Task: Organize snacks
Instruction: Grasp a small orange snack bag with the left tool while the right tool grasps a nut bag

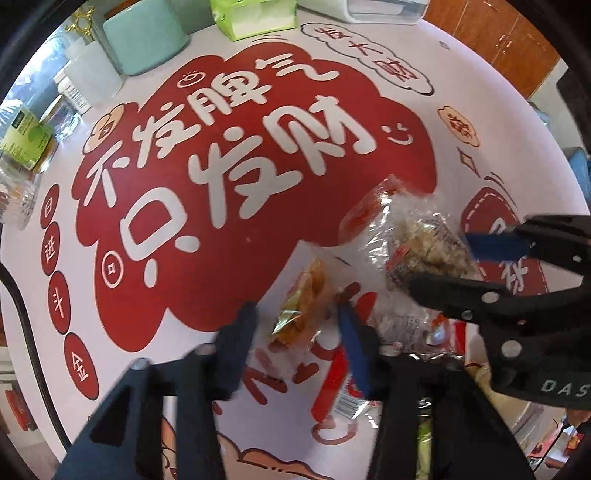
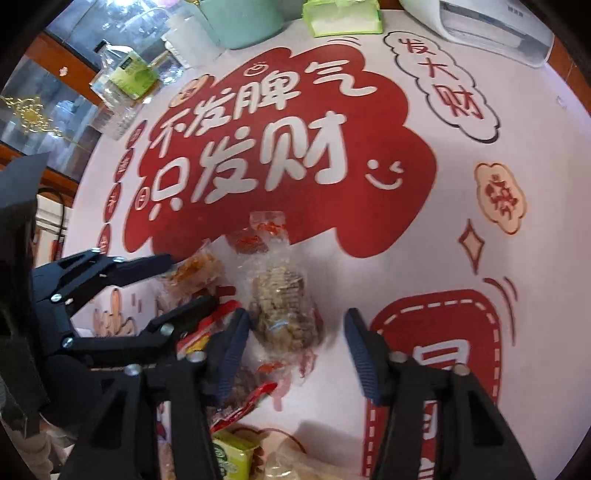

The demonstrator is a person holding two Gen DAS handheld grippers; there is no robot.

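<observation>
An orange snack packet [image 1: 303, 295] [image 2: 195, 271] lies on the red-and-white printed tablecloth [image 1: 369, 55]. My left gripper [image 1: 295, 343] [image 2: 190, 280] points down over it, shut on its sides. Just right of it is a clear packet of brown grain pieces [image 1: 424, 240] [image 2: 280, 306]. My right gripper [image 2: 297, 332] [image 1: 439, 262] has it between its blue pads and is shut on it. A red packet [image 1: 365, 214] [image 2: 247, 242] lies just beyond these two. Crumpled clear and red wrappers [image 1: 402, 325] sit between the two grippers.
At the table's far edge stand a teal container [image 1: 144, 40], a green tissue pack [image 1: 255, 18] and a white appliance [image 2: 491, 26]. Bottles and a green-labelled jar [image 2: 129, 70] crowd the far left. More snack packets [image 2: 229, 458] lie under the grippers at the near edge.
</observation>
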